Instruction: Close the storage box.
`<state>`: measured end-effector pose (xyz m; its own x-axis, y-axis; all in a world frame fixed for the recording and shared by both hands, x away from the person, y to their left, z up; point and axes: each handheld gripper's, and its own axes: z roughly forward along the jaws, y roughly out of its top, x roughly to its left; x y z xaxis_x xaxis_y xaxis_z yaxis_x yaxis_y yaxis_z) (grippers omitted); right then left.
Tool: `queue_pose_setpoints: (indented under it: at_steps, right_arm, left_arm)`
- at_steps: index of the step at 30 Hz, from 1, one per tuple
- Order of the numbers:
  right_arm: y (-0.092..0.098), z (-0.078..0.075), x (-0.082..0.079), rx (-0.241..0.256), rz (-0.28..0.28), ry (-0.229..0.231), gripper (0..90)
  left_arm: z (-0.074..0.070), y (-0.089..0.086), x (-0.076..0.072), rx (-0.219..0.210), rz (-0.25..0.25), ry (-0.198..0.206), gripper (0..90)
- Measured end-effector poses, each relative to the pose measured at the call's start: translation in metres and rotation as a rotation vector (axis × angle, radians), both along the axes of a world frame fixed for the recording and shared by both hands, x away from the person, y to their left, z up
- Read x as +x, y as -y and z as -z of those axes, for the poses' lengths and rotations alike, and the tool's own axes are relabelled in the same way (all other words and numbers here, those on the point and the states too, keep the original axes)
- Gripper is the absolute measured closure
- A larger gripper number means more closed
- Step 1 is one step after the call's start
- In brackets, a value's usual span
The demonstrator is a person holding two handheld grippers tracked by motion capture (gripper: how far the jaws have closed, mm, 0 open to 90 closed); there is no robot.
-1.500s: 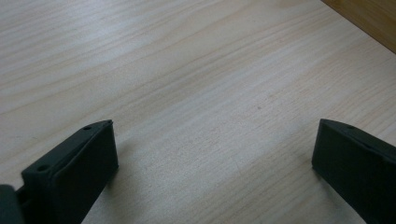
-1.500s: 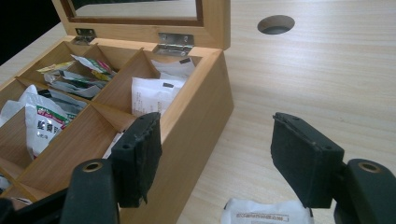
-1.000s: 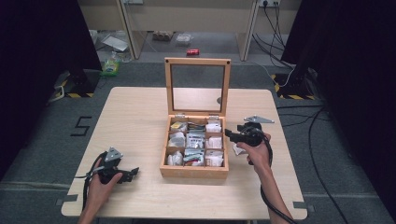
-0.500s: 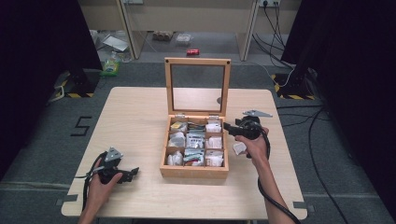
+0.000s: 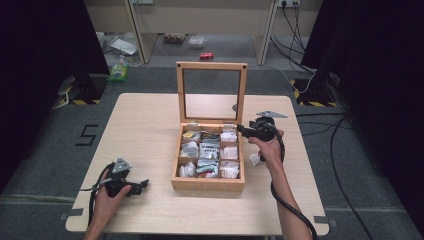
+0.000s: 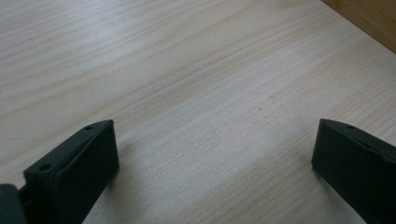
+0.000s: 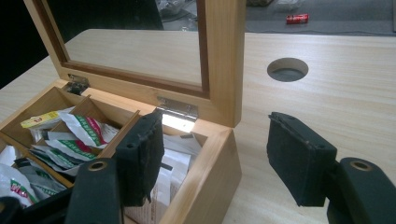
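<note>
Bare table [image 5: 150, 125] flanks box [image 5: 207, 186]; right claw [image 5: 241, 129] (gaping) straddles its rim.

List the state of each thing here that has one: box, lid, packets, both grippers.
Wooden box: open, on the table.
Glass-paned lid: raised upright on its hinges.
Packets: lying in the compartments.
Left gripper: jaws open, holding nothing, low over bare table.
Right gripper: jaws open, holding nothing, straddling the box's right back corner.

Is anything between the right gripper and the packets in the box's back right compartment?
Nothing separate blocks it. The right gripper is open and straddles the wooden box's right wall, one jaw already above the white packets. The upright glass lid stands just behind that compartment, close to the jaws.
</note>
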<state>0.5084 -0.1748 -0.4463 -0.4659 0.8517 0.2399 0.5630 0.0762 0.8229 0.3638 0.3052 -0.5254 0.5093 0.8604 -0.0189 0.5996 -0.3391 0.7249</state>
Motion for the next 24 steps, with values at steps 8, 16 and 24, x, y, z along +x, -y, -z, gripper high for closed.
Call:
queue_pose_setpoints:
  at_steps: [8, 16, 24]
  right_arm:
    - [-0.005, 0.002, 0.011, 0.022, 0.004, 0.006, 37.2]
    - [-0.014, -0.008, 0.022, 0.009, 0.009, 0.022, 36.7]
    - [-0.021, -0.015, 0.033, -0.004, 0.006, 0.038, 36.0]
  left_arm:
    - [0.000, 0.000, 0.000, 0.000, -0.001, 0.001, 0.0]
    - [0.000, 0.000, 0.000, -0.001, -0.001, 0.001, 0.0]
    - [0.000, 0.000, -0.001, -0.001, 0.003, 0.002, 0.0]
